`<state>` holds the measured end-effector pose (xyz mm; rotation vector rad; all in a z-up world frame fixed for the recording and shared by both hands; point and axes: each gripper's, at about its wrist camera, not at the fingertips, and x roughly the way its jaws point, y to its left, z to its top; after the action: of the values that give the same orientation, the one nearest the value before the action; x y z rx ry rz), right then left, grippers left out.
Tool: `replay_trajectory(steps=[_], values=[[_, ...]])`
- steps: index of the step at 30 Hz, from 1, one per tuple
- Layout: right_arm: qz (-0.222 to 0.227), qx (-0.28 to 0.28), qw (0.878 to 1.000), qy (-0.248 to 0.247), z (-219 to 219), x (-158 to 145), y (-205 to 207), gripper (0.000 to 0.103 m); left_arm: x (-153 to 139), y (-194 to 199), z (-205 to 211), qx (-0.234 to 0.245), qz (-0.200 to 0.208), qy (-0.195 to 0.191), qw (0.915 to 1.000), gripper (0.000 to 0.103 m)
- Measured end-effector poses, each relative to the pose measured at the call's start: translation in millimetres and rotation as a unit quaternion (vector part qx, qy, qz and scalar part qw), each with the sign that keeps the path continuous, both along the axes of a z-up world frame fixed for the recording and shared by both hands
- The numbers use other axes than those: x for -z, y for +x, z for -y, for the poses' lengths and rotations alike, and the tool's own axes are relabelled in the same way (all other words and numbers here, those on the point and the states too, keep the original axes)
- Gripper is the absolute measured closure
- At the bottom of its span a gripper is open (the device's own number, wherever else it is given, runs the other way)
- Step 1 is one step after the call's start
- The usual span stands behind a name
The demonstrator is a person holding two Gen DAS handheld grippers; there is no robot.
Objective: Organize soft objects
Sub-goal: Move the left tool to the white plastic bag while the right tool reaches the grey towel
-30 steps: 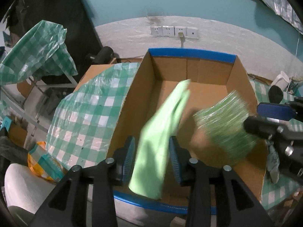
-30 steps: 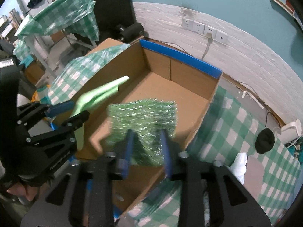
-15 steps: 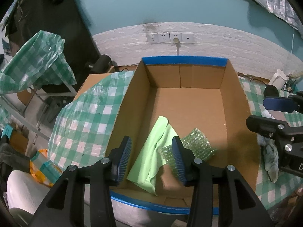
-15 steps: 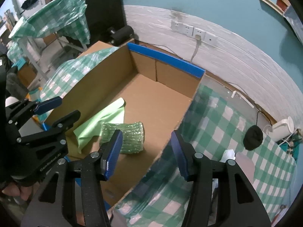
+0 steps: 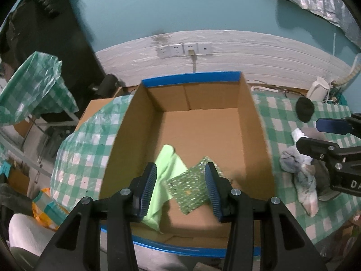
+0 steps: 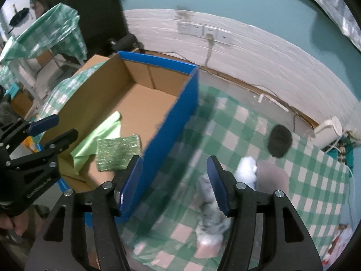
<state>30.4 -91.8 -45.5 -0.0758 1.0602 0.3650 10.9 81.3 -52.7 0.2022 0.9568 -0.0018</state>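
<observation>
From the left wrist view, the left gripper (image 5: 181,188) hangs over the near end of the cardboard box (image 5: 257,122), its jaws parted with nothing pinched between them. Below it, on the box floor near the near-left corner, lies the light green cloth (image 5: 168,164), one edge running up against the left wall. The green bubble-wrap piece (image 5: 191,188) lies flat just beside it on the right, overlapping its edge, closer to the near wall than to the far one. The rest of the box floor is bare cardboard. To the right of the box, the green checked tablecloth (image 5: 282,110) carries a crumpled pale grey cloth (image 5: 297,174) near its near edge and a black round object (image 5: 305,112) toward the far edge; the right gripper (image 5: 325,135) shows at the right border above these. From the right wrist view, the right gripper (image 6: 174,178) is outside the box, above the tablecloth (image 6: 315,171) just right of the box's blue-taped right wall (image 6: 171,131); its jaws have just been opening and stand wide, with nothing between them. The green cloth (image 6: 99,135) and bubble-wrap piece (image 6: 117,151) rest inside the box at its near end. On the tablecloth lie a blurred grey cloth (image 6: 209,212), a white soft lump (image 6: 247,169) and the black object (image 6: 279,141). The left gripper (image 6: 55,127) shows at the left border, over the box's near-left corner.
</observation>
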Motion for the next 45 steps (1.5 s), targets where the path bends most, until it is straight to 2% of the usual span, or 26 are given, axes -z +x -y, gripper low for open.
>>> replay_trajectory(steps=[21,28,38,45], values=[[-0.035,0.116,0.993,-0.005,117.7,29.9,-17.2,0.042,6.7,-9.2,91.4,0.083,-0.011,0.029,0.9961,0.058],[-0.055,0.129,0.990,-0.017,135.5,45.9,-22.3,0.041,14.6,-9.6,112.8,0.098,-0.022,0.036,0.9943,0.058],[-0.098,0.133,0.985,-0.042,142.6,90.0,-24.0,0.041,36.6,-11.2,135.6,0.110,-0.054,0.044,0.9915,0.058],[-0.116,0.126,0.982,-0.084,139.0,115.4,-27.8,0.040,50.0,-14.6,156.8,0.126,-0.060,0.063,0.9882,0.058]])
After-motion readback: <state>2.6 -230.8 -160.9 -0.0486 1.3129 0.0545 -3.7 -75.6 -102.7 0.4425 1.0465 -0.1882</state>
